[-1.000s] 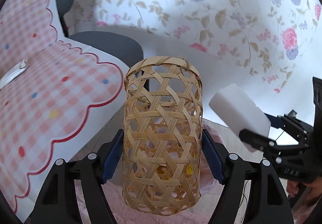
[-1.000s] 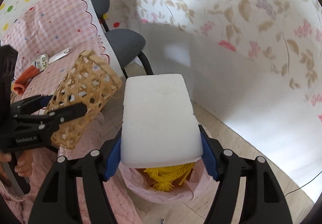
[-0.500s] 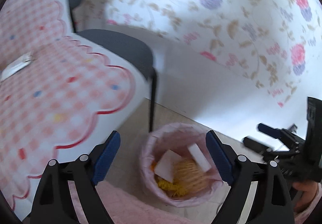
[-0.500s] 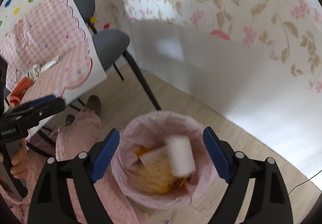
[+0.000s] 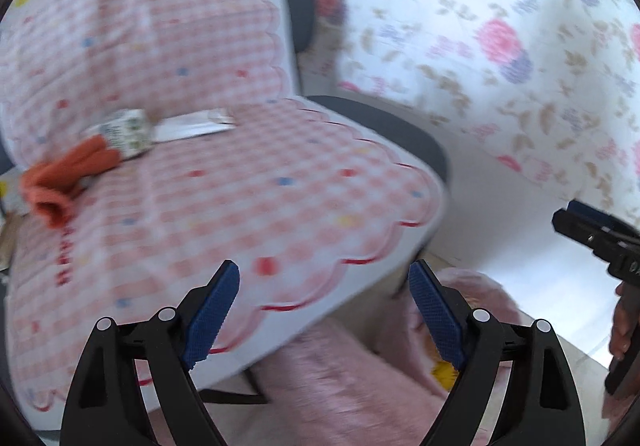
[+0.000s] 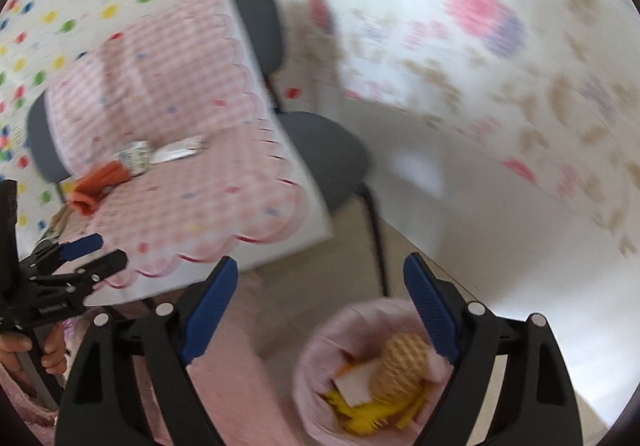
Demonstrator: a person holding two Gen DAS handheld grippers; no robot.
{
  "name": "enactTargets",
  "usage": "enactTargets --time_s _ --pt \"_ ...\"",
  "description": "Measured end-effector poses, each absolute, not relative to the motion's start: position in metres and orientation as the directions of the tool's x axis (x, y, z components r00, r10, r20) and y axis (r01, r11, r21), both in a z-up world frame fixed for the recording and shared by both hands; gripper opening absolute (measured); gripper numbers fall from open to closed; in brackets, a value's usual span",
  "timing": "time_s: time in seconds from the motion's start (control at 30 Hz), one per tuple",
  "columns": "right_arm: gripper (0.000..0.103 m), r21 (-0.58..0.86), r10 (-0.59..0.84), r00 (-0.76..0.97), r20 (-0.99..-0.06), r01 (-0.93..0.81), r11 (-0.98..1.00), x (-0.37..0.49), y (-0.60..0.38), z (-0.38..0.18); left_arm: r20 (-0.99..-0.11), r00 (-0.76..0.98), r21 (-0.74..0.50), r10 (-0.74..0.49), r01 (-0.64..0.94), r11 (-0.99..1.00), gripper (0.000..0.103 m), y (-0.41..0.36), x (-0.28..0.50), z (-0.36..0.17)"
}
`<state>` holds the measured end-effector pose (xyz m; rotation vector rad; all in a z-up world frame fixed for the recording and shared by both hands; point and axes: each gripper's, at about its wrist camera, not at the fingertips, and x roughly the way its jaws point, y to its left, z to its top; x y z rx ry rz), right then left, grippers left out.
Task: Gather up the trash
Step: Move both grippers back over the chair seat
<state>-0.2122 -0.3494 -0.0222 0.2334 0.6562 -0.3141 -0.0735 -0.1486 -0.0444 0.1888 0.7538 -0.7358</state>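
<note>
Pink-lined bin [image 6: 320, 366] stands on the floor, near right, holding a woven basket [image 6: 400, 366], white foam [image 6: 354, 382] and yellow scraps [image 6: 364, 420].

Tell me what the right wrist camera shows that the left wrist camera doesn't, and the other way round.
Only the right wrist view looks into the pink-lined bin: a woven basket, a white block and yellow scraps lie inside. The left wrist view shows only the bin's edge, but the table items larger. Both show the checked tablecloth, orange cloth, small carton, grey chair, and both grippers open and empty: left gripper, right gripper.
</note>
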Motion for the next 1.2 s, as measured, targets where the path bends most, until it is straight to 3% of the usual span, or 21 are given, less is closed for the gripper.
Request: enactTargets --time_s 0.33,0.63,0.7,0.93,1.13,1.2 --pt "0.083 0.025 -0.121 0.782 -0.612 0.172 0.985 -0.103 -0.298 -0.016 -0.691 0.649 -0.014 -0.317 0.426 0.905 0.086 -0.059 -0.021 -0.042" --pt "0.077 0.011 -0.013 0.760 -0.650 0.027 1.000 -0.029 -0.264 -0.024 -0.690 0.701 -0.022 -0.180 0.228 0.973 0.086 0.010 0.032 -0.038" --pt "0.071 0.028 0.018 0.752 -0.659 0.001 1.000 -0.013 -0.258 -0.026 -0.692 0.706 -0.024 -0.151 0.188 0.982 0.086 0.024 0.045 -0.040" --pt "0.054 0.036 0.049 0.751 -0.658 -0.033 0.999 0.029 -0.238 -0.032 -0.691 0.715 -0.051 -0.108 0.101 0.994 0.086 0.046 0.086 -0.041" --pt "0.054 0.071 0.078 0.746 -0.662 -0.042 0.997 0.042 -0.233 -0.038 -0.703 0.694 -0.110 -0.156 0.111 0.988 0.078 0.036 0.123 -0.047" --pt "0.054 0.074 0.081 0.743 -0.665 -0.042 0.996 0.041 -0.232 -0.039 -0.718 0.683 -0.093 -0.132 0.093 0.991 0.070 0.032 0.136 -0.052"
